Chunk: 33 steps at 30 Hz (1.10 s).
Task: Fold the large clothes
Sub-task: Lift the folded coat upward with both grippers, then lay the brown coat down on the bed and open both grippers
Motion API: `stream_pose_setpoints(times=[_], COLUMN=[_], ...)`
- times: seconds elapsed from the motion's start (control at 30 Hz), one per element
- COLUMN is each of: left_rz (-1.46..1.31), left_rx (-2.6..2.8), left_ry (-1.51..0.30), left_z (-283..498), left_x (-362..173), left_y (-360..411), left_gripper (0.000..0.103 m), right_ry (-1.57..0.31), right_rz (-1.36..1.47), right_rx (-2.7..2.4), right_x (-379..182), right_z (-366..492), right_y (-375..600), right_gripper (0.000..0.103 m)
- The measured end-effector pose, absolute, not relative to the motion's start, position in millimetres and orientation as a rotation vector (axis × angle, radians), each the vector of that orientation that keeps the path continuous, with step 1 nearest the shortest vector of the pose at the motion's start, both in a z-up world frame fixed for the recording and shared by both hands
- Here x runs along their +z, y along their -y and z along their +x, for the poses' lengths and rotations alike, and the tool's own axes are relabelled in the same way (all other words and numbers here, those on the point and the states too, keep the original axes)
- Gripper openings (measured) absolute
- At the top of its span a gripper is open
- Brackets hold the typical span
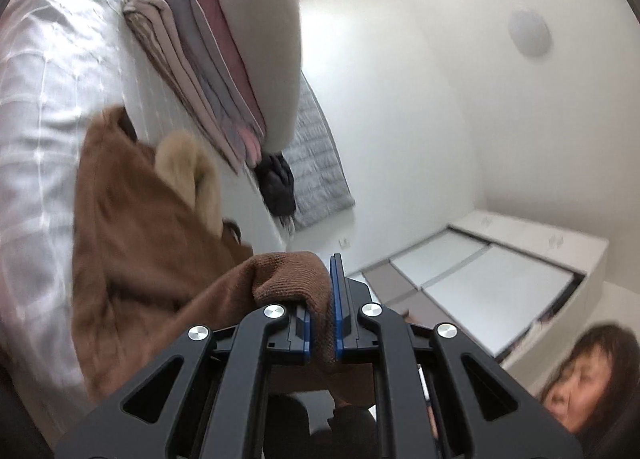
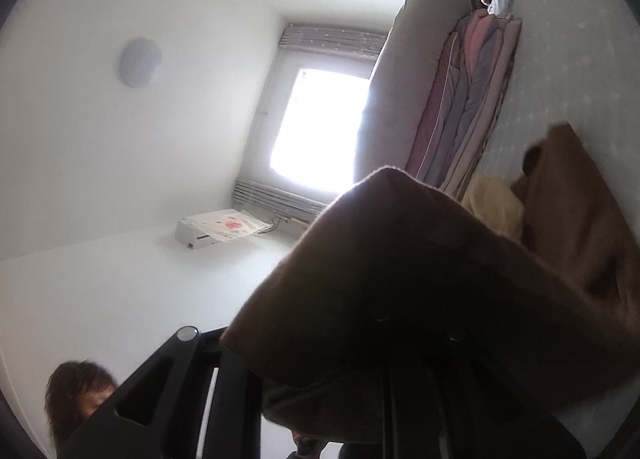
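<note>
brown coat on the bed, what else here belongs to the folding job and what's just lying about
Part of the job:
- brown woollen coat with pale fur collar
- left gripper, shut on its edge
- right gripper, draped over by the coat, jaws hidden

Just lying about:
- stack of folded pink and grey quilts
- black padded garment
- white wall heater

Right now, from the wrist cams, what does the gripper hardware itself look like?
The left gripper has matte black linkage arms with triangular cut-outs, round silver pivot bolts and flat blue finger pads. The right gripper's black frame shows the same cut-out and one silver bolt; brown fabric hides its fingers. No cables or markings visible.
</note>
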<state>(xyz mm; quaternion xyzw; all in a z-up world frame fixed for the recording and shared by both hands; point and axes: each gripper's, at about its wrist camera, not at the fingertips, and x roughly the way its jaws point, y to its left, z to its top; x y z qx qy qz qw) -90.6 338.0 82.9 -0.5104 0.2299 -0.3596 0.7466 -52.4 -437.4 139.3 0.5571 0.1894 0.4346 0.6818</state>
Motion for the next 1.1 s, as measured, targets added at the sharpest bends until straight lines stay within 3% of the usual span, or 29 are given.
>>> stream_pose_setpoints(times=[0.13,0.33,0.37,0.47,0.53,0.67,0.73,0.8,0.87,0.97,1.1], left_rz=[-1.189,-1.304,-1.329,-1.388,-1.425,-1.311,-1.269,-1.318,-1.379,-1.372,-1.073], left_rx=[-0.700,-0.496,-0.440,-0.314,-0.287,-0.371,-0.385,-0.388,-0.354,-0.240,-0.174], left_ry=[-0.491,-0.553,-0.594,-0.737,-0.758,-0.741,-0.728,-0.632,-0.566,-0.555,-0.682], left_z=[-16.8,90.0,108.1,143.7,147.9,143.9,137.3,124.0,114.4,93.1,58.5], left_x=[67.5,16.8,-0.1,-51.6,-66.4,-29.2,-15.9,-7.5,-5.3,-1.5,23.8], left_y=[-353.0,-367.8,-369.1,-368.4,-371.4,-370.4,-366.3,-376.3,-397.6,-417.5,-386.6], left_gripper=[0.007,0.011,0.016,0.021,0.022,0.025,0.034,0.064,0.078,0.078,0.078], right_ry=[-0.465,-0.593,-0.639,-0.826,-0.894,-0.846,-0.835,-0.805,-0.776,-0.801,-0.852], right_rz=[1.229,1.198,1.192,1.199,1.244,1.202,1.150,1.028,0.933,0.855,0.640], right_rx=[0.917,0.723,0.662,0.485,0.415,0.518,0.546,0.538,0.491,0.400,0.327], right_x=[144.8,101.9,84.8,20.0,-6.8,12.8,30.1,55.2,68.0,70.6,72.8], right_z=[24.4,136.0,154.3,195.6,202.7,190.6,174.1,143.4,115.6,82.9,47.3], right_y=[418.3,382.6,375.0,356.9,354.1,349.3,353.8,366.3,383.8,403.5,399.8], right_gripper=[0.016,0.016,0.020,0.051,0.051,0.071,0.078,0.085,0.088,0.089,0.089])
